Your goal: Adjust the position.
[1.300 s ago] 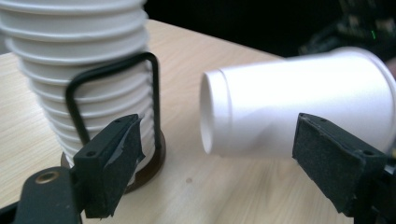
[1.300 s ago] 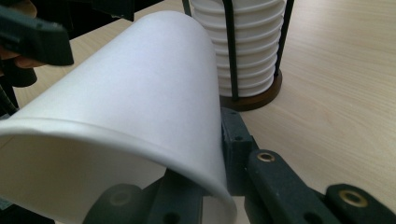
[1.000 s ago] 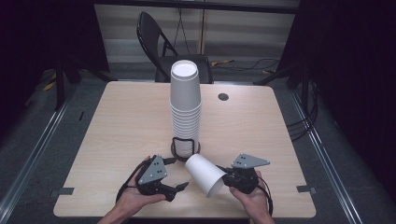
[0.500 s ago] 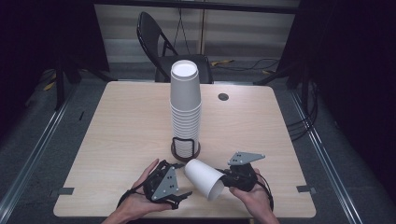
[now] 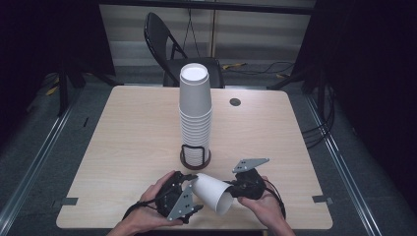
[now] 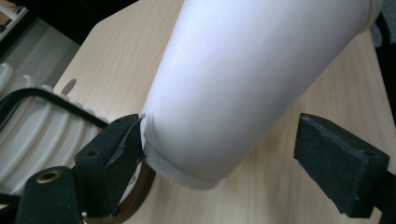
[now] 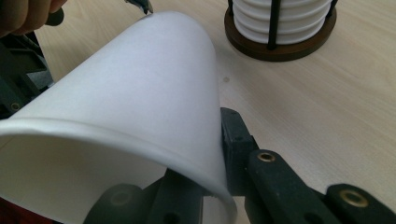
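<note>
A white paper cup (image 5: 214,193) (image 6: 261,79) (image 7: 140,107) lies tilted above the table's near edge, its mouth toward the person. My right gripper (image 5: 235,192) (image 7: 201,172) is shut on the cup's rim wall, one finger (image 7: 233,140) outside it. My left gripper (image 5: 192,189) (image 6: 219,158) straddles the cup's base. Its left pad (image 6: 112,149) touches the bottom edge and its right pad (image 6: 336,163) stands off with a gap. A tall stack of white cups (image 5: 195,113) (image 6: 32,126) stands in a dark wire holder (image 5: 195,157) (image 7: 280,32) at mid-table.
The wooden table (image 5: 128,137) has a small dark round inset (image 5: 235,102) at the far right. A black folding chair (image 5: 169,44) stands behind the far edge. The holder sits just beyond both grippers.
My left gripper has moved right and nearer, rolling over so its jaws now flank the cup's base. The right gripper and the cup have stayed about where they were.
</note>
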A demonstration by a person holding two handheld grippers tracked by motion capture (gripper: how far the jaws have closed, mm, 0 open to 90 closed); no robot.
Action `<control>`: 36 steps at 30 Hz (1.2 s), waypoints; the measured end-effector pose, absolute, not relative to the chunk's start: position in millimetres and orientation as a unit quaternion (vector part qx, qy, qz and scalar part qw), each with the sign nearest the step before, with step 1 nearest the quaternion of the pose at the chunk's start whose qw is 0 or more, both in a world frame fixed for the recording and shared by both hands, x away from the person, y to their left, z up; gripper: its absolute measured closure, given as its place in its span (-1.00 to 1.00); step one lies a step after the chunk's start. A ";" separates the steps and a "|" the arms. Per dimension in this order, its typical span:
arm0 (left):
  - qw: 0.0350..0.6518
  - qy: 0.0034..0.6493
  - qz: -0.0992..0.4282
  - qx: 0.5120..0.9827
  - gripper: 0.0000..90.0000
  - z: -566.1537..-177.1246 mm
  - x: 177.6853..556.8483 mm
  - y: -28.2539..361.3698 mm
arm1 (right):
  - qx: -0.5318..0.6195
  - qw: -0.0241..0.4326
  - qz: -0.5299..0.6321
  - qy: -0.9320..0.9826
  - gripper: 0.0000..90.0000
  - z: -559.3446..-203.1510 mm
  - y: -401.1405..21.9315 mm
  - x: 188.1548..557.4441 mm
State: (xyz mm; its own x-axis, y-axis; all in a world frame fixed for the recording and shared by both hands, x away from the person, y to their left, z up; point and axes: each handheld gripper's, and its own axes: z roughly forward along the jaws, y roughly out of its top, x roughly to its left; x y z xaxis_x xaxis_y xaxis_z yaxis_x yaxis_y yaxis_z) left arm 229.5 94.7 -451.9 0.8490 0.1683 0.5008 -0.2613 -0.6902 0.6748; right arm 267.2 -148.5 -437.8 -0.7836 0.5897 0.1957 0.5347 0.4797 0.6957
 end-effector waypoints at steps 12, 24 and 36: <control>0.382 -0.056 0.281 0.879 -0.92 -452.9 226.3 78.2 | 0.312 0.010 0.390 0.866 0.92 -435.5 -131.2 271.2; 0.381 -0.083 0.293 0.873 -0.86 -448.8 220.4 66.0 | 0.318 -0.008 0.397 0.861 0.94 -434.3 -122.0 275.2; 0.407 -0.061 0.294 0.863 -0.89 -447.5 221.1 57.8 | 0.330 -0.018 0.406 0.852 0.97 -435.5 -118.5 276.7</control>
State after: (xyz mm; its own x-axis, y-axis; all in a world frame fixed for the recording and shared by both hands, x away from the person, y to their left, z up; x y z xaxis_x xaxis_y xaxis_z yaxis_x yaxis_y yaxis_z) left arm 221.1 57.8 -447.5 0.8196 0.1337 0.5571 -0.3452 -0.6608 0.6664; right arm 276.7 -118.5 -435.5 -0.7818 0.5480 0.2975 0.5765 0.4535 0.6797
